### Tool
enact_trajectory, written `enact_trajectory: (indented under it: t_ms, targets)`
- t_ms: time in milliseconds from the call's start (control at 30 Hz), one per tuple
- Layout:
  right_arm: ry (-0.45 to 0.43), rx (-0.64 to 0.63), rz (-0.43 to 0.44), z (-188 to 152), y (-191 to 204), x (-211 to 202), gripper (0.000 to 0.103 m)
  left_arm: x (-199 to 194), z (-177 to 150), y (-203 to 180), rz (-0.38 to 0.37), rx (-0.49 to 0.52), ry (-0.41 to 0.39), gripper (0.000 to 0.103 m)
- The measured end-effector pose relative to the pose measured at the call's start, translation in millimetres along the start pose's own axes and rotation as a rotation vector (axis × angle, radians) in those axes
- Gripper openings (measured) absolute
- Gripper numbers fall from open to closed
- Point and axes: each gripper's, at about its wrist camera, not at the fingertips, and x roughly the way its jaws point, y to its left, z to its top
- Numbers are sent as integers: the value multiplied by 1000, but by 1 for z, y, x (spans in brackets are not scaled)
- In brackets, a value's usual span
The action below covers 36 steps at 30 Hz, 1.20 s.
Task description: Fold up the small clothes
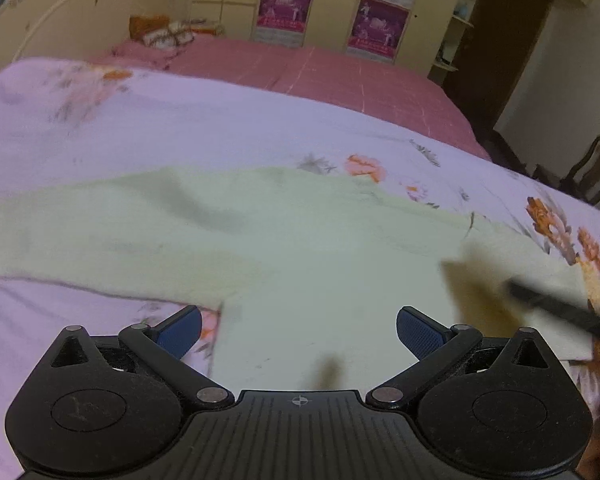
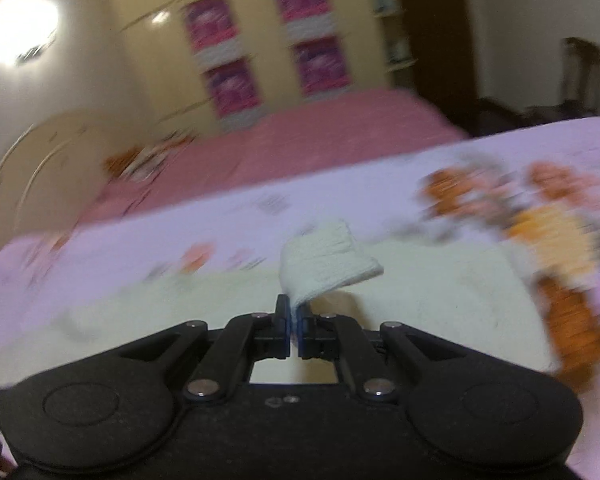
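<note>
The small piece of clothing (image 1: 284,236) is pale green and soft, like a little knit top. It lies spread out flat on the bed, with one long sleeve reaching out to the left. A few soft wrinkles cross it near the middle. One ribbed end (image 2: 324,260) is lifted up off the rest and folded over, up in the air.

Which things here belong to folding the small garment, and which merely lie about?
Job: pale green garment; right tongs, shut on its edge; left tongs, open above it.
Lying about: floral sheet; pink bedspread; pillows; posters.
</note>
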Motion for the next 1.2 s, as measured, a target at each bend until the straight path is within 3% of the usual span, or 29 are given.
enact_trajectory:
  t_ms: [33,100,167,200,267,367,400,433,467,500,667,933,967,1000,1067,1200]
  targets:
    - [27,-18,10,-5,10,10,5,3,0,4,-17,-2,12,103]
    - [104,-73,24,-19,31,33,19,10,-2,6,-49,-11,34,103]
    - [171,-114,41,-30,41,43,45,17,-3,7,-89,-27,53,103]
    - [167,-114,56,-32,46,40,48,17,-4,7,-107,-32,60,103]
    - [119,-90,99,-30,41,18,47,24,-7,0,-142,-28,75,103]
    - [55,-91,16,-24,18,-9,51,35,-16,-16,-184,-19,105,102]
    - [37,-95,-18,-23,7,-18,53,39,-19,-21,-203,-32,110,97]
    - [25,-95,-47,-24,0,-24,56,43,-21,-25,-228,-53,115,84]
    - [13,-87,-82,-25,-12,-32,58,50,-23,-28,-260,-68,133,55]
    - [8,-74,-103,-29,-18,-38,60,58,-24,-32,-281,-91,163,46]
    - [3,0,-180,-39,-61,-52,60,69,-24,-47,-290,-151,145,47]
    - [7,39,-233,-52,-86,-49,60,79,-24,-68,-317,-222,123,46]
    - [8,44,-235,-51,-88,-49,60,80,-25,-70,-319,-230,115,43]
    - [9,49,-233,-52,-89,-51,60,78,-26,-64,-324,-240,106,24]
    - [8,49,-235,-51,-91,-50,61,84,-26,-66,-335,-259,109,4]
    - [10,32,-256,-52,-92,-47,61,75,-26,-63,-343,-253,39,4]
